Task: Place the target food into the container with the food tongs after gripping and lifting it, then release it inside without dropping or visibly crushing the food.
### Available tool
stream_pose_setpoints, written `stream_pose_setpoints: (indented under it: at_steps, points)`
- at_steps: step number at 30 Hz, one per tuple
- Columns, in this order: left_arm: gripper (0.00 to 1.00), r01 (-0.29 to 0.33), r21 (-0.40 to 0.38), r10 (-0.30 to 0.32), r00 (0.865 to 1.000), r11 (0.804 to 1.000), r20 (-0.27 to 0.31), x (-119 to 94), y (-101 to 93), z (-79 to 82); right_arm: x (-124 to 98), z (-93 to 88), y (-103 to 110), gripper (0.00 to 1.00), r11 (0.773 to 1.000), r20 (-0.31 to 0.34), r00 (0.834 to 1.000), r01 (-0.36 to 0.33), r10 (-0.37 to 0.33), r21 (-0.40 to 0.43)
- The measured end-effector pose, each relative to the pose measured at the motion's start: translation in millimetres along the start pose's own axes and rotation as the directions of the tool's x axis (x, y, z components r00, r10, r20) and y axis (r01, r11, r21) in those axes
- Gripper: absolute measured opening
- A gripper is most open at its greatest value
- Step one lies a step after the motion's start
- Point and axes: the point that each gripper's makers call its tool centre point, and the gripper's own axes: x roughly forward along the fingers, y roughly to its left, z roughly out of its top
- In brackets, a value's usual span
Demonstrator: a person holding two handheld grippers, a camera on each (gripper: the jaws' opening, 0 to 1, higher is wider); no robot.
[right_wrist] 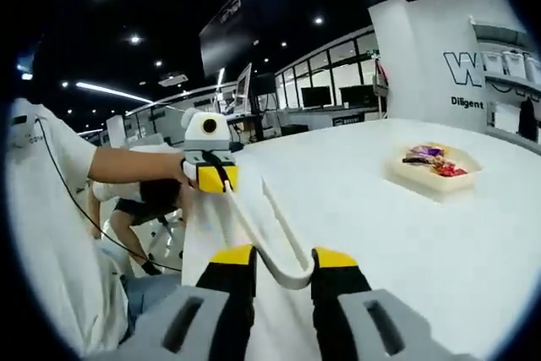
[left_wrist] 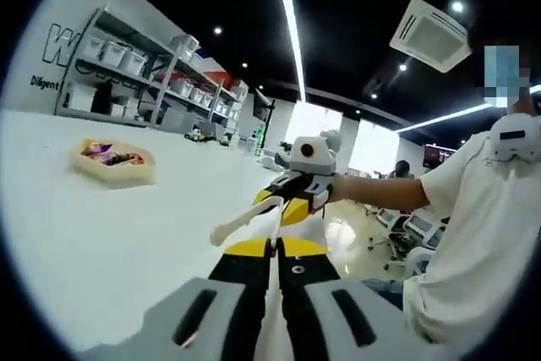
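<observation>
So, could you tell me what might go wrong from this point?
The tongs are shared between the left gripper and the right gripper, which has just the bend, so they may slip or twist. The tray of food sits well away across the table, so the long reach could shake them loose.

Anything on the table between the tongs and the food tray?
Nothing: in the right gripper view, bare white table stretches from the tongs to the tray of food.
</observation>
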Motion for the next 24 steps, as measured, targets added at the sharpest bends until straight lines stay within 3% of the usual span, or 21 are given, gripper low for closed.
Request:
stream_pose_setpoints:
  at_steps: [9, 17, 24]
  points:
    - [0.03, -0.052, 0.019, 0.054, 0.994, 0.998, -0.092, 7, 19.2, -19.1, 12, -16.5, -21, 0.21, 0.995, -0.088, 0.992, 0.083, -0.087, -0.049]
    - [0.03, -0.075, 0.040, 0.080, 0.987, 0.996, -0.142, 10, 26.9, -27.8, 15, -23.6, -29, 0.21, 0.991, -0.125, 0.985, 0.112, -0.121, -0.075]
    - [0.04, -0.088, 0.045, 0.095, 0.979, 0.995, -0.181, 12, 30.6, -34.6, 14, -23.3, -32, 0.21, 0.985, -0.120, 0.982, 0.132, -0.145, -0.113]
